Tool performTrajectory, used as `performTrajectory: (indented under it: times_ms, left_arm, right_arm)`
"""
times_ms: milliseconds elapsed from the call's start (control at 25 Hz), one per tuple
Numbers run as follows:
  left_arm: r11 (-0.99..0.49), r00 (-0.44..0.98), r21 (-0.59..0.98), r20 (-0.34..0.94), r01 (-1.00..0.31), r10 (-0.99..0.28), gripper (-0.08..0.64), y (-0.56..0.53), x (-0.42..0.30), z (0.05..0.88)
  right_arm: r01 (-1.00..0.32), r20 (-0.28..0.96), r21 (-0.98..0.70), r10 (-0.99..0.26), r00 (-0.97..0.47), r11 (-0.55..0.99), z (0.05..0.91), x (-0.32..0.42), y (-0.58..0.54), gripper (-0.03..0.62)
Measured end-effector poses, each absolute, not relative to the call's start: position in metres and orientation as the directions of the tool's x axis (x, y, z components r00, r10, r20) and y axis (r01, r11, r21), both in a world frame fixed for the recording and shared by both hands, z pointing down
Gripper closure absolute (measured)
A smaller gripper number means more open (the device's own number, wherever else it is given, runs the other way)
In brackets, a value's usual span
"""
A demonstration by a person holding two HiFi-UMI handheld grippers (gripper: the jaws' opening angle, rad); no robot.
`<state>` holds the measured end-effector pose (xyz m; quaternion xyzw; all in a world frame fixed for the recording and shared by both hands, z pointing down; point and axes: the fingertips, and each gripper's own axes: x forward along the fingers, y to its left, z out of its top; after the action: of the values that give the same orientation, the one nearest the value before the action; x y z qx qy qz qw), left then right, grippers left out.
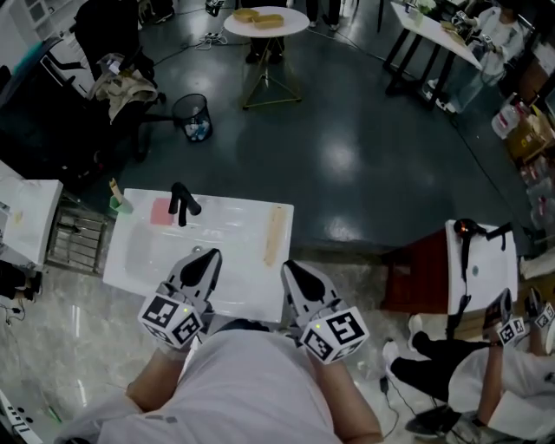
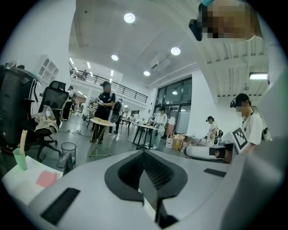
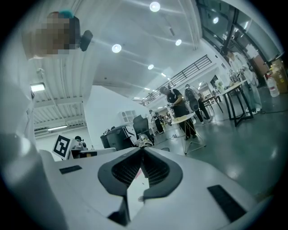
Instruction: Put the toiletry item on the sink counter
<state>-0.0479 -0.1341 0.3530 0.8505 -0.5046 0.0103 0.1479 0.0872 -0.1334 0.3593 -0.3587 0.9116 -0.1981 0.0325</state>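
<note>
A white sink counter (image 1: 232,217) with a black faucet (image 1: 182,204) stands in front of me in the head view. On it are a pink pad (image 1: 161,211), a green cup (image 1: 120,203) holding a stick at the back left, and a long beige item (image 1: 275,234) lying on the right side. My left gripper (image 1: 205,258) and right gripper (image 1: 294,272) hover side by side over the counter's near edge. Both are shut with nothing in them. The left gripper view shows the closed tips (image 2: 144,152), the cup (image 2: 19,158) and the pad (image 2: 46,178). The right gripper (image 3: 143,150) points level into the room.
A metal rack (image 1: 78,238) adjoins the counter's left end. Behind it are a wire waste bin (image 1: 192,117), black chairs (image 1: 104,52) and a round table (image 1: 266,22). At the right, another person works with grippers (image 1: 512,328) beside a second white stand (image 1: 481,251) and a red box (image 1: 429,273).
</note>
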Motion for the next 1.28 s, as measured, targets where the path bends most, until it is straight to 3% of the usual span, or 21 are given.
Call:
performTrajectory:
  times_ms: [640,1280]
  left_arm:
    - [-0.366,0.4,0.235,0.117,-0.901,-0.909,0.543,-0.112,-0.098,0.333]
    - [-0.362,0.4,0.247,0.128,-0.899,-0.907,0.543,-0.104,-0.115,0.337]
  right_arm:
    - [-0.586,0.087,-0.315,-0.593,-0.801,0.746,0.345,0.044,-0.123,0.565]
    - [-0.588,0.11,-0.299,-0.585,-0.804,0.752,0.347,0.025,-0.116,0.565]
